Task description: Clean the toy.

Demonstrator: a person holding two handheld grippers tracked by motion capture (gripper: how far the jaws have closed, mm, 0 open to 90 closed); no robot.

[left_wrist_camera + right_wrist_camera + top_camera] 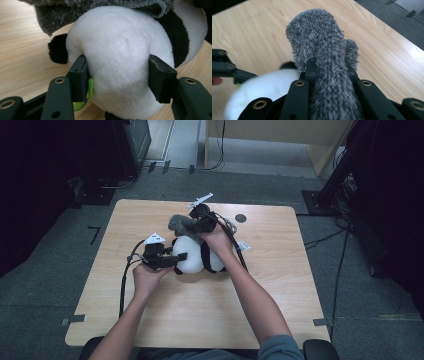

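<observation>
Both forearms enter from the near edge of the wooden table (pixel 150 320). The left hand (pixel 145 277) lies low and level, its left gripper (pixel 176 258) pointing sideways into the toy. The right hand (pixel 216 239) is raised above the toy with the wrist bent, and its right gripper (pixel 192 221) points away from the person.

Count: one panda plush (pixel 192 260), white with black bands; one grey fuzzy cloth (pixel 181 223); two grippers.

The left gripper is clenched on the panda plush: in the left gripper view both pads press into the white body (pixel 117 62), one on each side, with a green tag (pixel 90 86) showing beside the left pad. The plush rests on the table, directly between those jaws.

The right gripper is clamped on the grey fuzzy cloth (pixel 327 82), which runs up between its jaws and stands beyond their tips. The cloth's lower part drapes over the plush.

No containers seen.
</observation>
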